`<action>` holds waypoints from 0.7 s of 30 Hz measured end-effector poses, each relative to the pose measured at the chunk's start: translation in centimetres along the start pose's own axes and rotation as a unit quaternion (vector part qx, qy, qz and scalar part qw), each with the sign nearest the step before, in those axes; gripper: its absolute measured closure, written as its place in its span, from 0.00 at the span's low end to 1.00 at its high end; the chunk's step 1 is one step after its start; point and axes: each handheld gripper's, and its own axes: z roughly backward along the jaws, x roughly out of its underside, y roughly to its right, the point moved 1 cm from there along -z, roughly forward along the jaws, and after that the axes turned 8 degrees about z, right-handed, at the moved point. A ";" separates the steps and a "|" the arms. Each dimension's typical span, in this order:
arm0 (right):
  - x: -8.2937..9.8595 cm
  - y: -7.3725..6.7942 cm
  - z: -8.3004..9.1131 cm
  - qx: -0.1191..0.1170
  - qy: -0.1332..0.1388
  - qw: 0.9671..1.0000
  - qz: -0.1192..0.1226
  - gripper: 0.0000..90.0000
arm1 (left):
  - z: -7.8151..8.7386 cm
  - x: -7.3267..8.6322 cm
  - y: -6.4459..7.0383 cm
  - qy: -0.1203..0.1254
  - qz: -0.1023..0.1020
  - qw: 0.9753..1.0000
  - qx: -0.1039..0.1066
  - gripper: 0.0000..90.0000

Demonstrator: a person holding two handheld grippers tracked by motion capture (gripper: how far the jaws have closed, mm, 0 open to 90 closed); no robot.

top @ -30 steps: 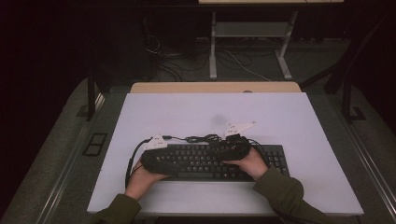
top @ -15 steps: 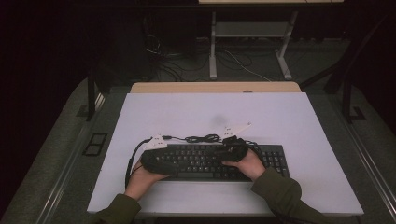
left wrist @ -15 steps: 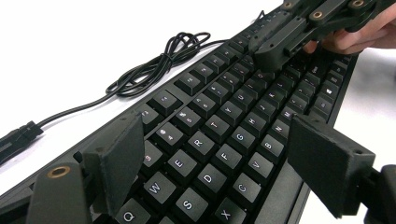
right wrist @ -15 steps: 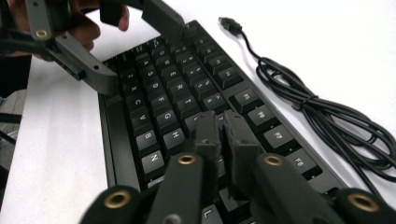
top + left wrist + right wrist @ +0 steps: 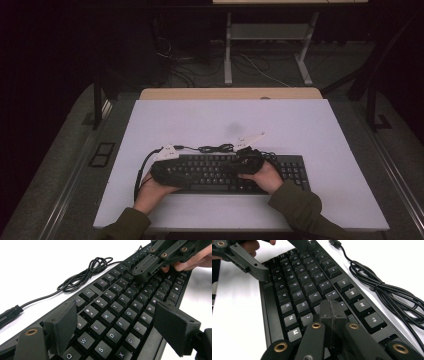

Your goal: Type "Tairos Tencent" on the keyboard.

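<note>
Keyboard [image 5: 235, 172] beneath both our grippers.
Our left gripper [image 5: 120, 322] spreads wide over its keys; our right gripper [image 5: 331, 312], clenched empty, presses its middle keys.

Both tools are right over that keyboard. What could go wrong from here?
The right tool, jaws shut, is down among the keys and could press several at once. The left tool hangs open above the keyboard and might knock a keycap. The bundled cable lies close behind and could snag.

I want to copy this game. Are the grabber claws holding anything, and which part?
Nothing is held. The left gripper is open above the keyboard; the right gripper is shut with nothing between its jaws, tip down at the keys.
</note>
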 end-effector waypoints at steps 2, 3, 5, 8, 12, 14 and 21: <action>0.0 0.0 -0.1 0.001 -0.002 1.000 0.001 0.99 | 0.0 0.0 0.0 0.001 0.000 1.000 0.000 0.21; 0.0 0.0 -0.1 0.003 -0.004 1.000 0.002 0.99 | 0.0 0.0 0.0 0.001 0.000 1.000 0.000 0.21; 0.0 -0.1 -0.2 0.002 -0.006 1.000 0.003 0.99 | 0.0 0.0 0.0 0.002 0.000 1.000 0.000 0.21; 0.0 -0.1 -0.3 0.004 -0.012 1.000 0.006 0.99 | 0.0 0.0 0.0 0.000 0.000 1.000 -0.001 0.21; 0.0 -0.2 -0.4 0.006 -0.014 1.000 0.008 0.99 | 0.0 0.0 0.0 0.001 -0.001 1.000 -0.001 0.21; 0.0 -0.2 -0.4 0.006 -0.016 1.000 0.008 0.99 | 0.0 0.0 0.0 0.000 0.000 1.000 -0.002 0.21; 0.1 -0.4 -0.6 0.008 -0.022 1.000 0.011 0.99 | 0.0 0.0 0.0 0.000 0.000 1.000 -0.002 0.21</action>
